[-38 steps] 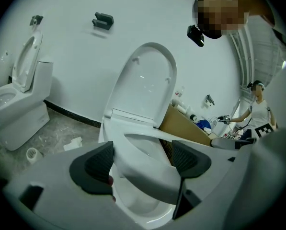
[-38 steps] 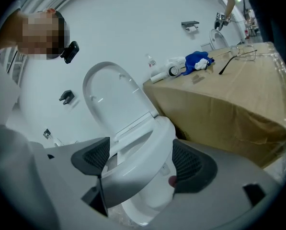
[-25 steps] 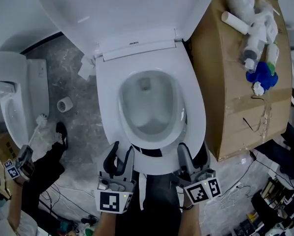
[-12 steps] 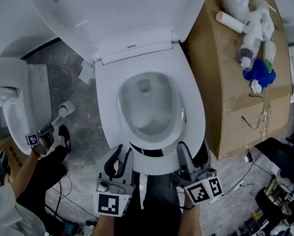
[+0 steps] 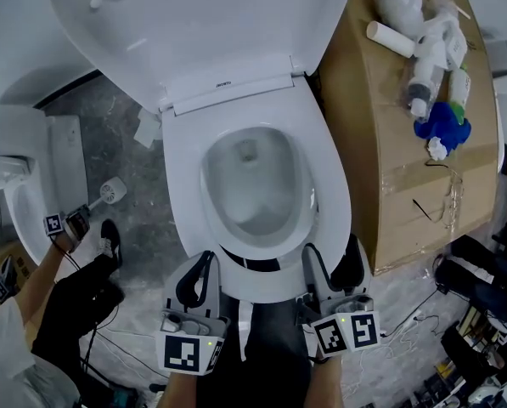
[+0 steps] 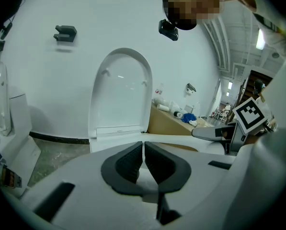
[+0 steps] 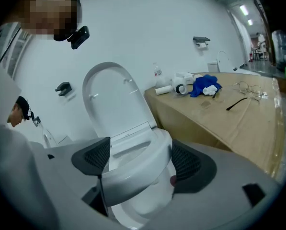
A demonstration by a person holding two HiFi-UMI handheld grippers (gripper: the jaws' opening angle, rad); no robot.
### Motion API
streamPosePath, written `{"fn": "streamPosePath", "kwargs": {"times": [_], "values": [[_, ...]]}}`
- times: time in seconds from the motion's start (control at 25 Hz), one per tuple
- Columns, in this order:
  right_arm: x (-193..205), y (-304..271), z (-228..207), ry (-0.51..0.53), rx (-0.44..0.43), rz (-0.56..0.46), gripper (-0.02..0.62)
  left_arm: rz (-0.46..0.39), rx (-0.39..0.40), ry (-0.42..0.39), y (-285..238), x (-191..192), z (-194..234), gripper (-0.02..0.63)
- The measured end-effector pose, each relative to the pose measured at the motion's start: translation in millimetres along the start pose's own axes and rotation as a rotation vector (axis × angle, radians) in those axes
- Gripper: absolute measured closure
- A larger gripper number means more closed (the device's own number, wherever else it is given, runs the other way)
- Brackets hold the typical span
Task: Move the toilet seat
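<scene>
A white toilet stands in the middle of the head view with its lid (image 5: 202, 15) raised against the wall and its seat (image 5: 331, 185) lying flat on the bowl. My left gripper (image 5: 202, 280) is at the seat's front left edge. Its pads meet in the left gripper view (image 6: 143, 152), shut, with nothing visibly held. The lid (image 6: 119, 95) stands upright ahead of it. My right gripper (image 5: 331, 266) is at the seat's front right, open. In the right gripper view (image 7: 143, 159) the seat's front rim (image 7: 133, 169) runs between its wide-apart jaws.
A big cardboard box (image 5: 406, 160) stands close on the toilet's right, with bottles, a blue cloth (image 5: 444, 126) and glasses on top. A second toilet (image 5: 24, 185) is at the left, where another person holds a toilet brush (image 5: 109, 192). Cables lie on the floor nearby.
My left gripper's jaws have closed together. The person at the left has swung the toilet brush up and to the right. My right gripper has hardly moved.
</scene>
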State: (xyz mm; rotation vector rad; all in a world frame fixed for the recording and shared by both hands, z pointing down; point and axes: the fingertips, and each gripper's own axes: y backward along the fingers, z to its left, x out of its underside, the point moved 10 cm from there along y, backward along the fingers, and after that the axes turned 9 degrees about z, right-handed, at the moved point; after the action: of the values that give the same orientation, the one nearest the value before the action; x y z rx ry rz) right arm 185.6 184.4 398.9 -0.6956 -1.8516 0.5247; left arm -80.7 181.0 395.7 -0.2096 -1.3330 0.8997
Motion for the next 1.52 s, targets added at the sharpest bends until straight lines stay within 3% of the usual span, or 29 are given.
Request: {"fn": "streamPosePath", "kwargs": {"times": [0.12, 0.4, 0.56, 1.24, 1.52], "values": [[-10, 3, 8, 0.113, 0.017, -0.039, 0.202, -0.019, 0.005, -0.013, 1, -6, 1, 0.581], [-29, 10, 30, 0.331, 0.021, -0.118, 0.327, -0.056, 0.008, -0.027, 5, -21, 4, 0.581], [-37, 16, 34, 0.334, -0.019, -0.141, 0.419, -0.07, 0.008, -0.032, 6, -29, 5, 0.581], [-75, 19, 49, 0.406, -0.113, -0.217, 0.545, -0.145, -0.02, -0.041, 9, -65, 13, 0.588], [-97, 16, 56, 0.428, -0.148, -0.23, 0.569, -0.167, -0.027, -0.034, 10, -86, 18, 0.594]]}}
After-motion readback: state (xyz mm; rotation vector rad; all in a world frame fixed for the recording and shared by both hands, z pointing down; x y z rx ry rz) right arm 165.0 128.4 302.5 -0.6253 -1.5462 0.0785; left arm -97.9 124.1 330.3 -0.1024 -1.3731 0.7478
